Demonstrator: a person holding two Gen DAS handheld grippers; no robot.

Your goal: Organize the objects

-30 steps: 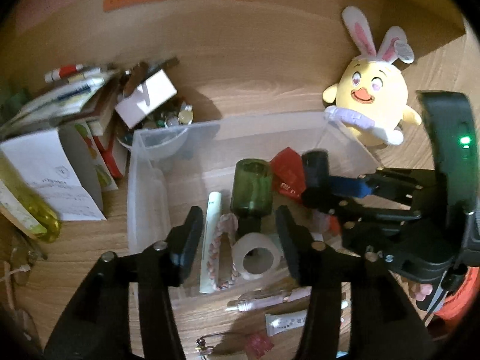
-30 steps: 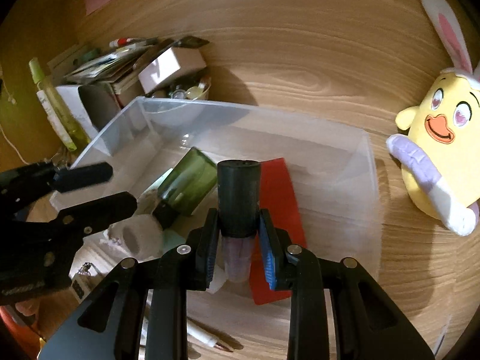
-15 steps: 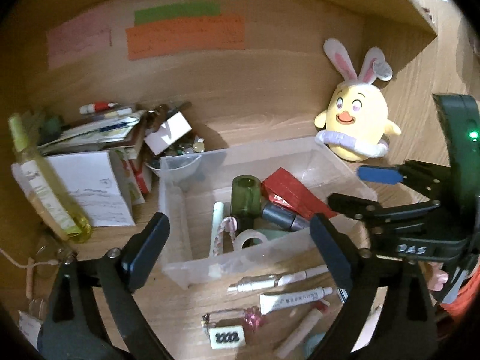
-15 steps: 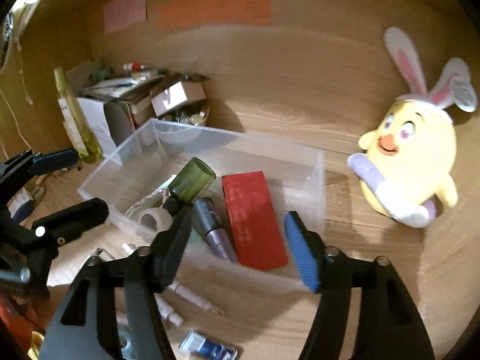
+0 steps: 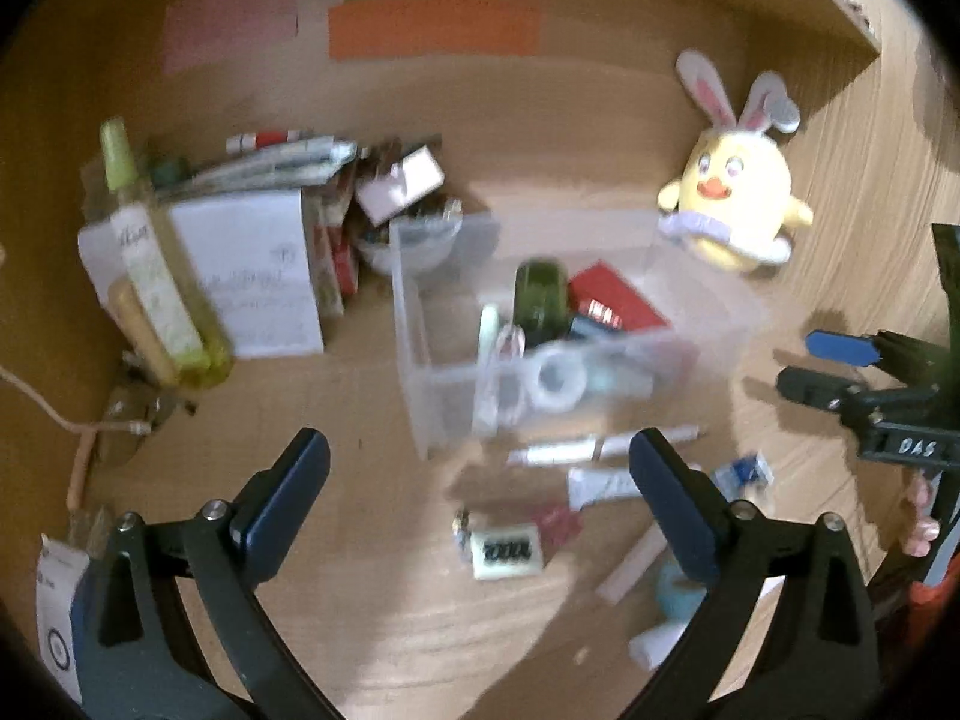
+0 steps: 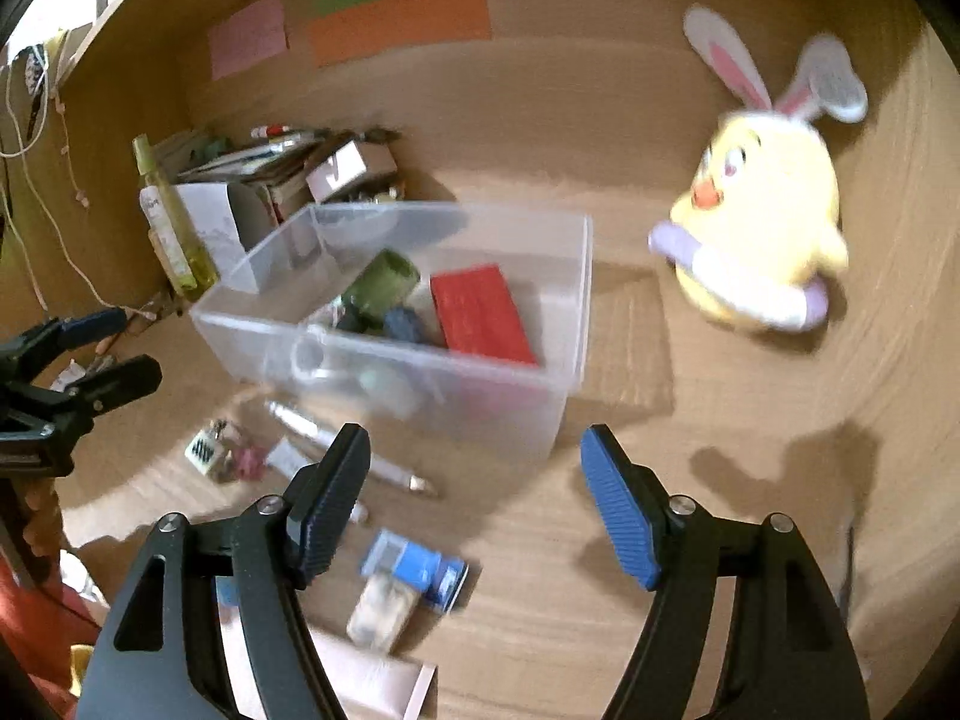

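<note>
A clear plastic bin [image 5: 420, 324] [image 6: 576, 276] on the wooden desk holds a green bottle [image 5: 540, 294] [image 6: 384, 285], a red box [image 5: 618, 300] [image 6: 480, 315], a tape roll [image 5: 555, 378] and a dark tube [image 6: 405, 324]. Pens [image 5: 570, 453], a number lock [image 5: 507, 552] and a blue packet [image 6: 414, 567] lie loose in front of it. My left gripper [image 5: 477, 444] [image 6: 138, 343] hovers before the bin, jaws opening, with nothing between them. My right gripper [image 6: 474, 435] [image 5: 798, 363] hangs near the bin's right front corner, jaws also opening and empty.
A yellow plush chick with bunny ears [image 5: 735, 204] [image 6: 762, 222] sits right of the bin. To the left are stacked books and a white box [image 5: 252, 276], a yellow-green spray bottle [image 5: 156, 276] and a bowl of small items [image 5: 414, 240]. A cable [image 5: 54, 414] trails at far left.
Both grippers opened and drew back out of the bin toward the desk's front. The dark tube left the right gripper's grip and lies in the bin, as does the tape roll.
</note>
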